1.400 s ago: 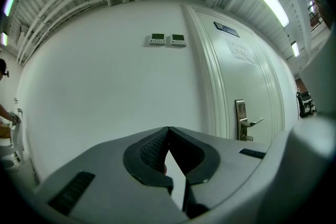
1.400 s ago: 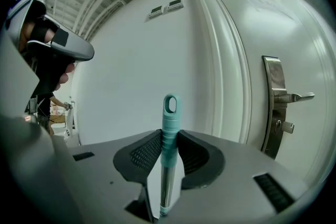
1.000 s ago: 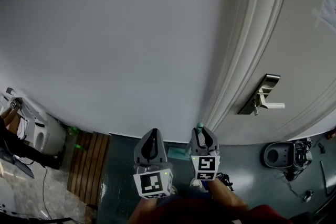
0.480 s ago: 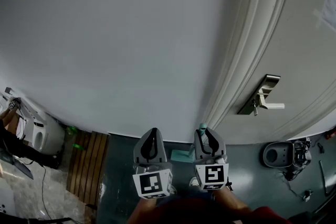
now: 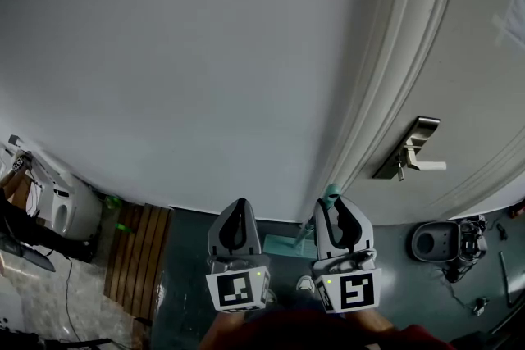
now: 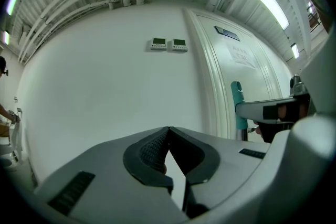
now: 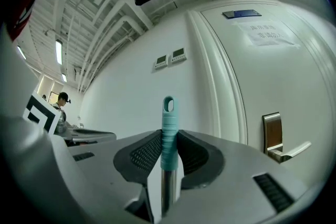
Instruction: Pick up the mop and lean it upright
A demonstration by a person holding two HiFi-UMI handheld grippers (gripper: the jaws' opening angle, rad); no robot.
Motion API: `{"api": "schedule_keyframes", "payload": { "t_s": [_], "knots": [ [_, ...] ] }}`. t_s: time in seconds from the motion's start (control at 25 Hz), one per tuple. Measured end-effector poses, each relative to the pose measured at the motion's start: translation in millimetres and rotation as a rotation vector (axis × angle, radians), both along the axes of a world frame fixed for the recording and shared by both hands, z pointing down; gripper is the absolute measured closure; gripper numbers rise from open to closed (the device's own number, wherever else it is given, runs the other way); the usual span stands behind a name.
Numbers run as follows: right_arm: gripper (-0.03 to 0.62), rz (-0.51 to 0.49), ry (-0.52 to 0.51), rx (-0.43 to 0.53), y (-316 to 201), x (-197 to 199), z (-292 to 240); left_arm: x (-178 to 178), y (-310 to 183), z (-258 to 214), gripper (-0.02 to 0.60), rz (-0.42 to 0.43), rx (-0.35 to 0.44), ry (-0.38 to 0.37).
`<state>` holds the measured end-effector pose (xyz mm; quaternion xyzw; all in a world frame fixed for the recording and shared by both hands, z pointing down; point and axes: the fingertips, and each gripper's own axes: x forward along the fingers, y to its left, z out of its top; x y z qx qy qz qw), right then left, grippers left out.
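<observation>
Near the wall (image 5: 205,78), at the foot of the door frame (image 5: 394,78): right tongs (image 5: 338,207) clenched on the mop (image 5: 330,194). Right gripper view: pads pinch the teal grip (image 7: 168,123) just below its hanging loop. The grip stands upright and centred, and the metal shaft drops away between the jaws. Holding near the top end probably gives leverage for standing the handle up, and leaves the tip free to meet the wall.

Head view: a teal pad (image 5: 280,242) lies on the floor (image 5: 189,258) close to the wall base, between the two tongs; likely the mop head. The shaft slants from it up to the grip, so the head seems to act as the foot while the top is steered.

Left tongs (image 5: 238,206) clenched, tips meeting, nothing between them. They sit just left of the right tongs, level, apart from the mop. Probably idle; one grip is enough for a light handle.

Stage, as a judgement: mop is up and close to vertical, lean not yet made. Can't tell whether the tip touches the wall.

The next move calls for tipping the top onto the wall left of the frame, clear of the door (image 5: 484,94) and its handle (image 5: 410,156). Risks: head sliding out on the smooth floor, or the round grip rolling sideways along the wall.
</observation>
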<state>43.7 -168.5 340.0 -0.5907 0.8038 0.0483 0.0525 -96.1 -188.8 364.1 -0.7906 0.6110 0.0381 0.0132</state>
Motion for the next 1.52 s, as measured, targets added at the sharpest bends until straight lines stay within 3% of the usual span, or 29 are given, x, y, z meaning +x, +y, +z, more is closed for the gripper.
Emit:
{"api": "schedule_keyframes", "payload": {
  "t_s": [0.84,1.04,1.24,1.52],
  "knots": [
    [0.488,-0.021,-0.017,0.049,9.9,-7.1,-19.5,-0.3,8.0,-4.9,0.568,0.001,0.008,0.012],
    [0.488,-0.005,-0.015,0.052,11.4,-3.5,-19.8,3.5,13.1,-8.3,0.568,-0.02,0.03,-0.033],
    [0.488,-0.017,0.026,0.026,14.4,-1.0,-12.5,4.0,15.6,-10.6,0.568,-0.007,0.023,-0.001],
    [0.488,-0.01,-0.01,0.037,14.9,-0.5,-14.7,2.5,17.3,-10.4,0.568,-0.017,0.027,0.001]
  ]
}}
